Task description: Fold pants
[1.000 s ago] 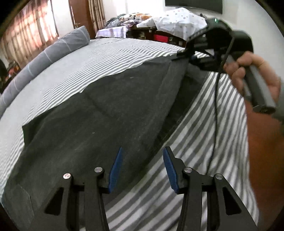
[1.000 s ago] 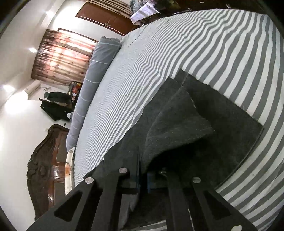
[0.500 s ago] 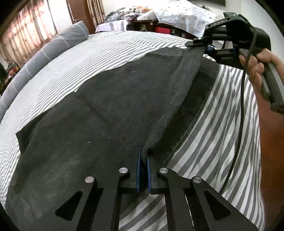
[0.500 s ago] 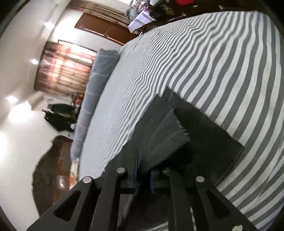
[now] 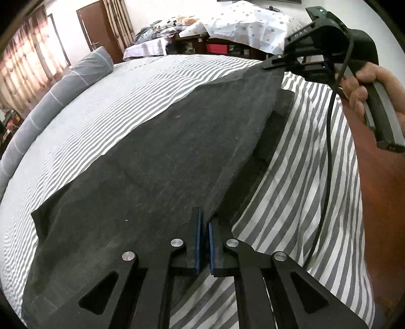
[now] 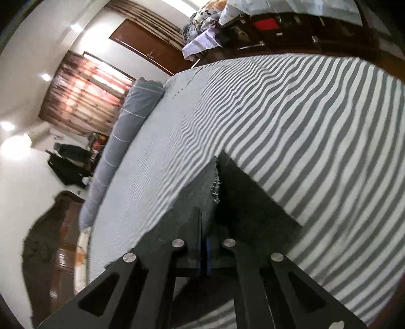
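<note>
A bed [image 5: 141,83] with a grey-and-white striped sheet fills both views. A long grey bolster [image 5: 50,101] lies along its far side, and beyond the bed stand a brown door [image 5: 97,27] and a cluttered table under a dotted white cloth [image 5: 243,22].

The dark grey pants [image 5: 152,157] lie spread flat across the sheet, near its edge. One long edge of them is raised off the bed and stretched in a line between the two grippers, with the layer beneath showing dark under it.

The left gripper [image 5: 204,227] has its jaws pressed together on the near end of that raised edge, the blue pads pinching the cloth.

The right gripper [image 5: 272,66], held by a hand [image 5: 367,86] with a black cable hanging from it, grips the far end of the same edge. In its own view the right gripper's jaws are pressed together on the cloth, with a frayed hem [image 6: 215,187] just ahead of the tips.
</note>
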A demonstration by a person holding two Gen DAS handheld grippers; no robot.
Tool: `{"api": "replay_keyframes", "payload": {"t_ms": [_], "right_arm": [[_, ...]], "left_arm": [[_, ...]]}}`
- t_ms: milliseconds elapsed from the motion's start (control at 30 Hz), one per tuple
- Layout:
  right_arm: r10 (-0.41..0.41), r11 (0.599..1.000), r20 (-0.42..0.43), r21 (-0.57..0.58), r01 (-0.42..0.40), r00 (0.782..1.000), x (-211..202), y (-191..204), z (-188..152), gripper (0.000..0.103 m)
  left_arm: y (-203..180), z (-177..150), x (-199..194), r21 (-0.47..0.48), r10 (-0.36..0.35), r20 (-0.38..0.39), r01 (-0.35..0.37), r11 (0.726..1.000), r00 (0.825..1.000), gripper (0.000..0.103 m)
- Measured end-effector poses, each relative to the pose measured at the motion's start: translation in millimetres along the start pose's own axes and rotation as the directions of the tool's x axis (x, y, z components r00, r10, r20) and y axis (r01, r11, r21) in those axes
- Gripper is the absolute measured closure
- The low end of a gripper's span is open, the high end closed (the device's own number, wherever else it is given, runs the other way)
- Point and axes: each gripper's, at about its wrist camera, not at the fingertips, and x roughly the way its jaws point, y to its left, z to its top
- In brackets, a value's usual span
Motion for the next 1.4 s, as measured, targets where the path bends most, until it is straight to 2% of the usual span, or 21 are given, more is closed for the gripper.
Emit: {"api": "replay_keyframes", "payload": {"t_ms": [300, 433, 533, 600, 667, 700, 733, 767, 800, 833, 867, 933, 1000, 1067, 1100, 1167, 1200, 1233, 1300, 1333, 1400], "right_arm": [[-0.104, 0.995, -0.006, -0.009, 0.104, 0.995, -4.0, -15.1, -13.1, 0.100], [-0.177, 0.984, -0.042, -0.019, 0.176, 0.983, 10.8, -28.2, -21.6, 0.100], [-0.202, 0.979, -0.049, -0.016, 0.201, 0.978, 18.7, -34.2, -23.8, 0.102], [-0.225, 0.974, -0.049, -0.017, 0.224, 0.973, 19.6, -32.7, -25.1, 0.102], [-0.232, 0.973, -0.065, -0.016, 0.231, 0.971, 18.8, -29.1, -23.7, 0.099], [-0.230, 0.973, -0.075, -0.010, 0.230, 0.970, 18.1, -28.5, -22.3, 0.095], [-0.230, 0.973, -0.086, 0.000, 0.230, 0.969, 16.0, -27.4, -19.9, 0.087], [-0.233, 0.972, -0.088, 0.005, 0.235, 0.968, 13.6, -24.4, -18.9, 0.082], [-0.249, 0.968, -0.082, 0.008, 0.250, 0.965, 9.1, -19.9, -17.4, 0.068], [-0.270, 0.963, -0.069, 0.003, 0.271, 0.960, 4.1, -13.3, -16.6, 0.053], [-0.287, 0.958, -0.051, -0.008, 0.287, 0.957, -3.4, -7.6, -16.6, 0.050], [-0.307, 0.951, -0.021, -0.026, 0.307, 0.951, -18.9, 4.4, -15.2, 0.049], [-0.320, 0.946, 0.007, -0.046, 0.320, 0.947, -30.9, 15.8, -13.3, 0.049], [-0.283, 0.954, 0.010, -0.102, 0.283, 0.959, -36.5, 36.4, -12.6, 0.049], [-0.264, 0.956, -0.002, -0.129, 0.262, 0.964, -35.2, 46.8, -14.9, 0.049], [-0.221, 0.955, -0.034, -0.212, 0.209, 0.975, -24.4, 80.7, -20.3, 0.049], [-0.195, 0.951, -0.054, -0.254, 0.175, 0.979, -16.5, 99.2, -24.3, 0.049], [-0.164, 0.945, -0.084, -0.298, 0.132, 0.983, -4.3, 121.3, -29.9, 0.049], [-0.109, 0.928, -0.151, -0.369, 0.046, 0.983, 23.3, 163.7, -44.4, 0.049], [-0.095, 0.918, -0.175, -0.397, 0.018, 0.980, 33.8, 179.1, -51.4, 0.049], [-0.066, 0.886, -0.252, -0.460, -0.059, 0.965, 65.8, 219.9, -71.4, 0.049]], "left_arm": [[-3.4, -3.1, -2.8, 0.021, -0.066, -0.006, 0.066, 0.998, 0.998, 0.099], [-2.0, -6.9, 11.9, 0.008, -0.098, -0.050, 0.098, 0.995, 0.994, 0.099], [2.9, -8.5, 23.2, -0.005, -0.113, -0.074, 0.113, 0.994, 0.991, 0.098], [4.3, -8.2, 27.3, -0.027, -0.124, -0.079, 0.122, 0.992, 0.989, 0.094], [7.5, -5.5, 28.2, -0.056, -0.170, -0.085, 0.166, 0.985, 0.982, 0.080], [9.4, -3.7, 27.6, -0.073, -0.194, -0.090, 0.187, 0.980, 0.977, 0.073], [11.3, -2.3, 25.8, -0.091, -0.214, -0.091, 0.206, 0.974, 0.973, 0.069], [13.4, -1.9, 22.7, -0.111, -0.219, -0.088, 0.209, 0.972, 0.972, 0.057], [15.5, -2.4, 19.1, -0.125, -0.214, -0.083, 0.203, 0.971, 0.973, 0.050], [19.4, -3.1, 13.6, -0.137, -0.212, -0.076, 0.200, 0.970, 0.974, 0.049], [27.3, -5.6, 4.1, -0.156, -0.217, -0.060, 0.205, 0.966, 0.974, 0.048], [41.7, -11.1, -9.6, -0.198, -0.223, -0.050, 0.209, 0.958, 0.974, 0.047], [71.1, -24.9, -31.4, -0.288, -0.249, -0.018, 0.233, 0.929, 0.968, 0.046], [103.3, -40.7, -51.9, -0.377, -0.225, 0.018, 0.215, 0.901, 0.974, 0.045], [112.3, -44.0, -58.2, -0.404, -0.202, 0.026, 0.195, 0.894, 0.979, 0.045], [148.4, -61.4, -75.1, -0.487, -0.088, 0.041, 0.096, 0.868, 0.995, 0.045], [158.7, -65.2, -78.5, -0.508, -0.051, 0.040, 0.064, 0.859, 0.998, 0.045], [177.6, -72.7, -84.3, -0.551, 0.009, 0.040, 0.015, 0.834, 0.999, 0.045], [199.5, -82.4, -88.8, -0.611, 0.080, 0.023, -0.049, 0.790, 0.996, 0.044], [215.1, -88.4, -90.0, -0.655, 0.129, 0.005, -0.094, 0.750, 0.992, 0.044], [236.1, -98.5, -87.7, -0.709, 0.170, -0.009, -0.127, 0.694, 0.985, 0.044]]}}
